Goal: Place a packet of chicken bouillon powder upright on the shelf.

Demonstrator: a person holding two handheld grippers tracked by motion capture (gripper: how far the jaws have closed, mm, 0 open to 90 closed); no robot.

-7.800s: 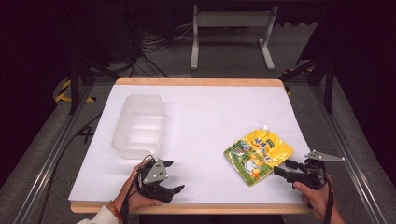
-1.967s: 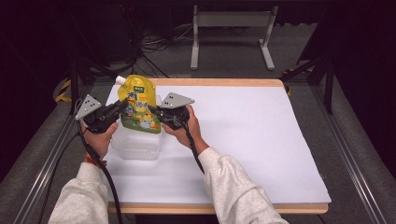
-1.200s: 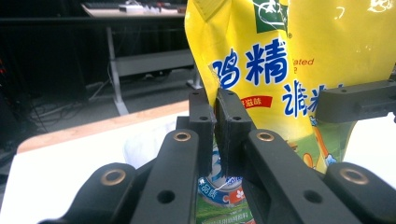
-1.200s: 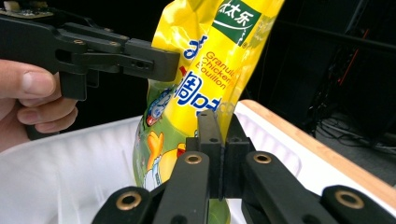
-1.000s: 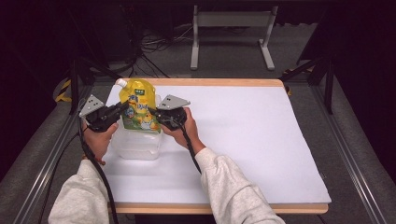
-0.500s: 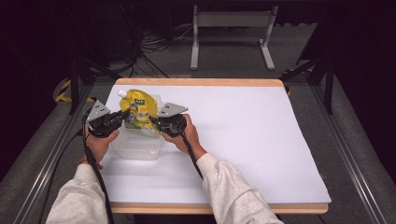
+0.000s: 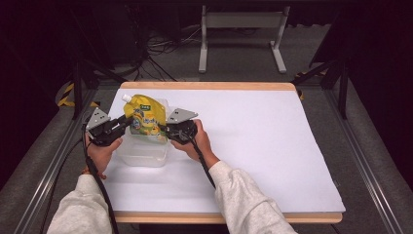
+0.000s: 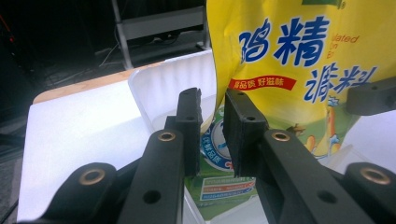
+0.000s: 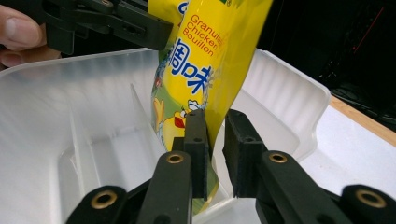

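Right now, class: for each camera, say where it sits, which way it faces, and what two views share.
High view: above the table, looking down; forearms, left gripper, right gripper.
Left gripper view: along its jaws, just opening, at the yellow printed spout pouch.
Right gripper view: along its jaws, just opening, into the clear plastic divided tub.
Shared: the pouch.

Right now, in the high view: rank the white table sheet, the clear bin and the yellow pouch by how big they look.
1. White table sheet, largest by far.
2. Clear bin, partly hidden behind the pouch.
3. Yellow pouch, smallest, though it stands nearer the camera, so the gap to the bin is unsure.
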